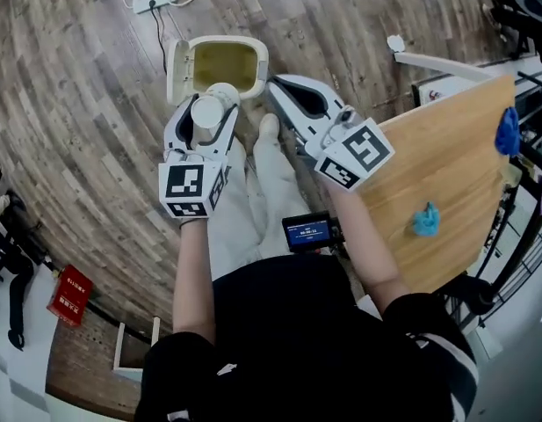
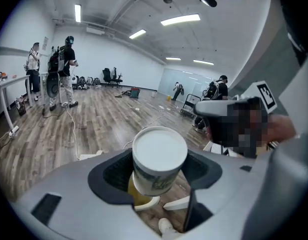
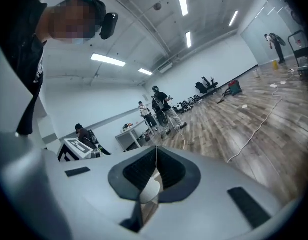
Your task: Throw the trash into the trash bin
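Grips a white paper cup (image 1: 206, 112) in the left gripper (image 2: 159, 180), jaws pressed against its sides, flat white end toward that gripper's camera; holds it clear of the floor, right at the near rim of the open trash bin (image 1: 225, 41), with the bin's yellowish inside showing just under the cup in the left gripper view; cannot tell whether squarely above the opening or a shade short of it. Carries nothing in the right gripper (image 1: 286, 95); jaws shut flat together there, pointed at the bin's right side, just beside it.

Looks well along with this one item: already lifted and at the bin, not yet dropped; seemingly needs only a parting of the left jaws once above the opening. Needs no lid work either, with the lid (image 1: 176, 72) standing flipped open at the bin's left.

Leaves more to do, probably: two blue crumpled pieces (image 1: 425, 220) on the wooden desk (image 1: 446, 148) at the right, well apart from the bin, one mid-desk and one at the far edge; likely trash too, though too small to name.
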The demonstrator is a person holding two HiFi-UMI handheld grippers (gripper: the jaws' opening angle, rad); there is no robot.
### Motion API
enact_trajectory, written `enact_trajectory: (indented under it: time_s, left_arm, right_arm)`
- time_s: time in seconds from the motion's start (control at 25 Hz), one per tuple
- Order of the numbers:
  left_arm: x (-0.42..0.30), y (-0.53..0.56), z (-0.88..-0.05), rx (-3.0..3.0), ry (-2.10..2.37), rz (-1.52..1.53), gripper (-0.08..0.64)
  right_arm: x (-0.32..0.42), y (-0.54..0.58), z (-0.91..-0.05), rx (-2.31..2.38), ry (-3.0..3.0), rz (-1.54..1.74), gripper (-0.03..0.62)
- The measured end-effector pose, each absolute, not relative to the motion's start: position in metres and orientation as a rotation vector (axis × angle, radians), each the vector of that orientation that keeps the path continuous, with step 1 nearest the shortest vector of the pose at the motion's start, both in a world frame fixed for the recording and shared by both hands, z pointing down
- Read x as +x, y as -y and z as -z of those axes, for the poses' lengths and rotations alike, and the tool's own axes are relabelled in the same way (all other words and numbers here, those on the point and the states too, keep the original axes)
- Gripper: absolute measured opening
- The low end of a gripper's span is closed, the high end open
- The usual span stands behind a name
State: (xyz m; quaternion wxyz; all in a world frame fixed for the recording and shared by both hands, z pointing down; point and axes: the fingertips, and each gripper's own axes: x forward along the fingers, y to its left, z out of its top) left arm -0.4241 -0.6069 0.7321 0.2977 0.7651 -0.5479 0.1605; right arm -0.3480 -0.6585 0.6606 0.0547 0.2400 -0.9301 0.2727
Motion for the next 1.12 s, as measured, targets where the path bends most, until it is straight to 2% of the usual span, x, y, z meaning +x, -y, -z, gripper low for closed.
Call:
enact_trajectory:
  time_s: [0.24, 0.52, 0.64, 0.96, 1.0, 1.04, 1.08, 1.12]
  left_arm:
    - [-0.432, 0.605, -0.902, 1.975, 1.408, -0.607, 0.299]
    - [-0.444, 0.612, -1.032, 1.896, 1.291, -0.679, 0.299]
    - [-0.442, 0.615, -1.053, 1.878, 1.273, -0.678, 0.301]
    - [-0.432, 0.613, -1.039, 1.863, 1.246, -0.665, 0.313]
    - [-0.434, 0.613, -1.034, 1.857, 1.268, -0.674, 0.298]
    - [-0.44, 0.613, -1.026, 1.85, 1.318, -0.683, 0.195]
    - [-0.446, 0.612, -1.017, 1.845, 1.383, -0.693, 0.044]
    - [-0.45, 0.61, -1.006, 1.846, 1.44, -0.699, 0.005]
  right_arm:
    - [-0.371, 0.678, -0.769, 0.77, 2.735, -0.842, -0.002]
    - [-0.387, 0.644, -0.864, 0.696, 2.614, -0.887, -0.002]
    - [-0.377, 0.639, -0.883, 0.716, 2.587, -0.933, -0.002]
    - [-0.364, 0.647, -0.872, 0.742, 2.586, -0.93, -0.002]
    - [-0.365, 0.648, -0.868, 0.739, 2.589, -0.928, -0.002]
    - [-0.366, 0.648, -0.864, 0.735, 2.593, -0.923, -0.002]
    - [-0.366, 0.648, -0.858, 0.731, 2.6, -0.916, -0.002]
    - [-0.365, 0.647, -0.852, 0.728, 2.609, -0.909, -0.002]
